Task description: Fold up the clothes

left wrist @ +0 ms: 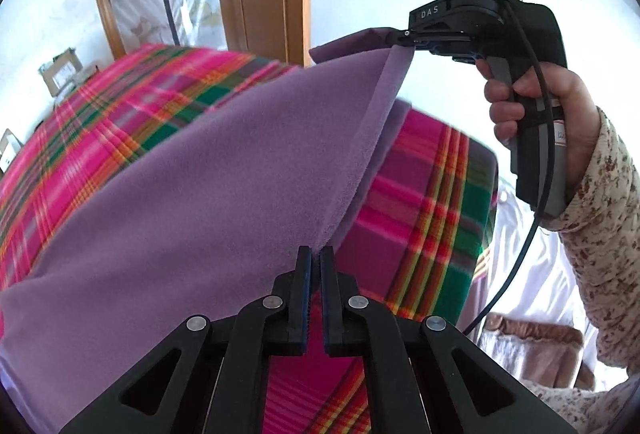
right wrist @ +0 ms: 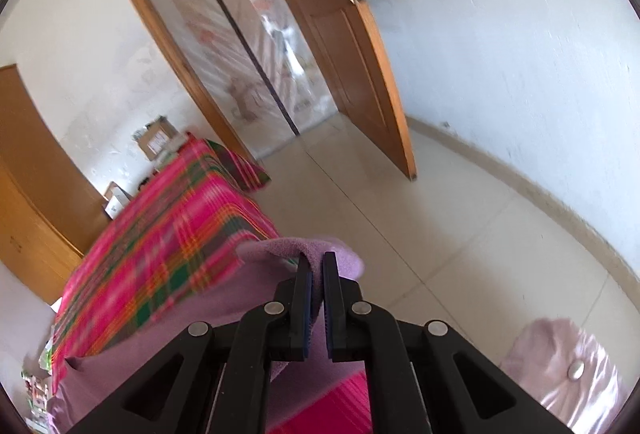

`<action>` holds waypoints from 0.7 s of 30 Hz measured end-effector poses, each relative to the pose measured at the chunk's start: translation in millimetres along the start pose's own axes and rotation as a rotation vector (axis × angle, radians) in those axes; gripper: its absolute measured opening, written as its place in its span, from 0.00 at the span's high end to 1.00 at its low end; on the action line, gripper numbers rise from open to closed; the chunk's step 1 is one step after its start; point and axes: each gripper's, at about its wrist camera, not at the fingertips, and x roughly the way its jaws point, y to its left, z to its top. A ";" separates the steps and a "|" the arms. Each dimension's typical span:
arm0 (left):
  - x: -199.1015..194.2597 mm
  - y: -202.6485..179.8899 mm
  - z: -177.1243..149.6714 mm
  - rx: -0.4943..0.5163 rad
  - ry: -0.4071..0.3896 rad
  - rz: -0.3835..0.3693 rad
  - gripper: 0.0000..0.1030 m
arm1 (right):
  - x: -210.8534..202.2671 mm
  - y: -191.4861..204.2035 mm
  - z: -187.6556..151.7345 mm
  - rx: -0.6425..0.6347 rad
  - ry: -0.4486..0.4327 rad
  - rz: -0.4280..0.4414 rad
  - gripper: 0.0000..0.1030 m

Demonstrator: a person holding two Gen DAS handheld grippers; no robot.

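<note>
Above the plaid bed, a soft purple fleece garment (left wrist: 208, 170) hung stretched between two grippers.

Left gripper (left wrist: 316, 254) was clamped tight on one edge; right gripper (right wrist: 318, 260) was pinched closed on another, held by a hand (left wrist: 540, 106). It draped over the pink-green plaid blanket (left wrist: 100, 106), near a wooden door (right wrist: 340, 46) and tiled floor (right wrist: 460, 234).

Bright, soft daylight fills both views. The white wall (right wrist: 520, 54) looks washed out, the plaid blanket (right wrist: 168, 234) is motion-blurred, and fisheye bending curves the door (right wrist: 340, 46) beside it.
</note>
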 end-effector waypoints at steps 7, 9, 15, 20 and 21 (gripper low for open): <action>2.7 4.5 -3.5 -0.012 0.020 -0.025 0.96 | 12.6 -24.8 -16.5 0.075 0.052 -0.011 0.92; 2.3 6.3 -3.5 -0.022 0.023 -0.038 0.96 | 14.0 -29.4 -20.1 0.079 0.065 -0.017 0.90; 0.4 8.1 -4.4 -0.035 0.025 -0.060 0.96 | 19.3 -46.8 -25.0 0.135 0.107 -0.042 0.90; -0.7 9.6 -4.9 -0.047 0.032 -0.092 0.96 | 17.8 -54.2 -25.3 0.170 0.112 -0.081 0.90; -0.8 9.5 -4.9 -0.049 0.033 -0.099 0.96 | 16.1 -54.0 -24.5 0.172 0.108 -0.080 0.90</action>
